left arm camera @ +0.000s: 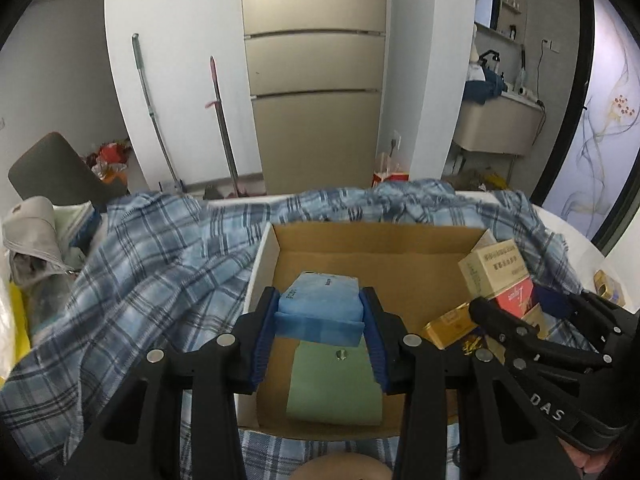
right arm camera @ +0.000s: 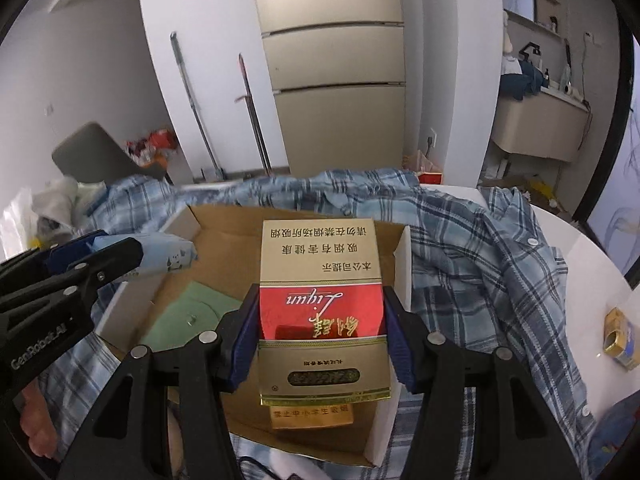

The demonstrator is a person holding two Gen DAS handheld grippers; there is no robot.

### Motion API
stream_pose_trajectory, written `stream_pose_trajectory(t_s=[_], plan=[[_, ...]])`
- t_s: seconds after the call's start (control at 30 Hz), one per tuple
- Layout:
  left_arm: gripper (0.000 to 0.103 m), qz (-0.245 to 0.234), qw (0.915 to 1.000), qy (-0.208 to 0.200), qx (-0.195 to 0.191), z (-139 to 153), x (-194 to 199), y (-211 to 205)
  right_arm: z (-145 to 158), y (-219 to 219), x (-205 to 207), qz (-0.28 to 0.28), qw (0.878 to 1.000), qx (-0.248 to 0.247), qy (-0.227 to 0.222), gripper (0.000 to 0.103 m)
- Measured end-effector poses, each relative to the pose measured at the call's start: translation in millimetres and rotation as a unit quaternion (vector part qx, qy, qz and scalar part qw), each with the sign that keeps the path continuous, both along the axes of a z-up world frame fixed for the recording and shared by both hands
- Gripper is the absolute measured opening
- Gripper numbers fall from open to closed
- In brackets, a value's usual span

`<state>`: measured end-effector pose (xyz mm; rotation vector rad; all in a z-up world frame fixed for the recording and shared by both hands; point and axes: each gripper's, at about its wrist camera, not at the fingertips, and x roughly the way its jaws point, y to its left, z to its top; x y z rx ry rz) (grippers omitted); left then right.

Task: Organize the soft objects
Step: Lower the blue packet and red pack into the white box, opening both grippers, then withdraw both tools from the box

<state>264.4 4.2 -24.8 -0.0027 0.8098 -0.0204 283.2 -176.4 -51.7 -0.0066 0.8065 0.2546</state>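
An open cardboard box (left arm camera: 276, 248) (right arm camera: 402, 264) sits on a blue plaid shirt (left arm camera: 160, 264) (right arm camera: 480, 240). My left gripper (left arm camera: 320, 312) is shut on a light blue tissue pack (left arm camera: 320, 304) and holds it over the box's left half; the pack also shows in the right wrist view (right arm camera: 168, 258). My right gripper (right arm camera: 320, 312) is shut on a red and gold cigarette carton (right arm camera: 320, 300) over the box's right side; it also shows in the left wrist view (left arm camera: 504, 280). A green flat pouch (left arm camera: 334, 380) (right arm camera: 188, 312) lies on the box floor.
A gold packet (left arm camera: 448, 326) (right arm camera: 312, 416) lies in the box under the carton. A small gold and blue tin (right arm camera: 620, 336) sits on the white table at right. A grey bag (left arm camera: 32, 236) lies at left. A fridge (left arm camera: 316, 80) and mops stand behind.
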Motion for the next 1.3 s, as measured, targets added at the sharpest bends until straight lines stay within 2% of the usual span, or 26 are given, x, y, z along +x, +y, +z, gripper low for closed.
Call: stream_pose_trajectory(t_s=[0.07, 0.33, 0.4, 0.43, 0.5, 0.57, 0.73, 0.93, 1.17, 1.3], plan=[[0.042, 0.0, 1.0, 0.004, -0.005, -3.7, 1.1, 0.4, -6.0, -0.5, 2.5, 0.004, 1.0, 0.007, 0.023, 0.055], [0.043, -0.009, 0.9998, 0.011, -0.014, -8.5, 4.7, -2.5, -16.8, 6.7, 5.1, 0.021, 0.999, -0.002, 0.04, 0.056], [0.058, -0.007, 0.9997, 0.014, -0.017, -8.3, 4.3, -2.9, -18.0, 8.5, 5.9, 0.022, 0.999, -0.005, 0.043, 0.056], [0.062, -0.009, 0.9994, 0.012, -0.03, -7.2, 3.2, -1.7, -18.4, 8.4, 5.8, 0.023, 0.999, -0.004, 0.045, 0.056], [0.073, -0.007, 0.9992, 0.002, -0.039, -3.1, 0.5, -0.6, -18.4, 8.2, 6.2, 0.024, 0.999, -0.003, 0.044, 0.063], [0.073, -0.002, 0.9996, -0.01, -0.028, 1.2, -2.0, -1.1, -17.2, 8.2, 6.5, 0.022, 0.999, -0.002, 0.04, 0.067], [0.073, -0.001, 0.9995, -0.024, -0.023, 10.4, -6.7, -1.8, -12.9, 6.0, 6.0, 0.016, 0.999, -0.007, 0.039, 0.067], [0.073, -0.006, 0.9988, -0.044, -0.023, 31.0, -17.9, -7.0, 9.1, -0.3, -1.6, 0.009, 1.0, 0.004, 0.024, 0.067], [0.073, -0.011, 0.9954, -0.095, -0.004, 82.7, -51.3, -14.0, 49.5, -6.1, -26.0, 0.005, 1.0, 0.002, -0.011, 0.068], [0.073, -0.014, 0.9927, -0.12, -0.007, 110.3, -74.9, -15.4, 76.5, -10.9, -44.5, 0.006, 0.999, 0.005, -0.034, 0.068]])
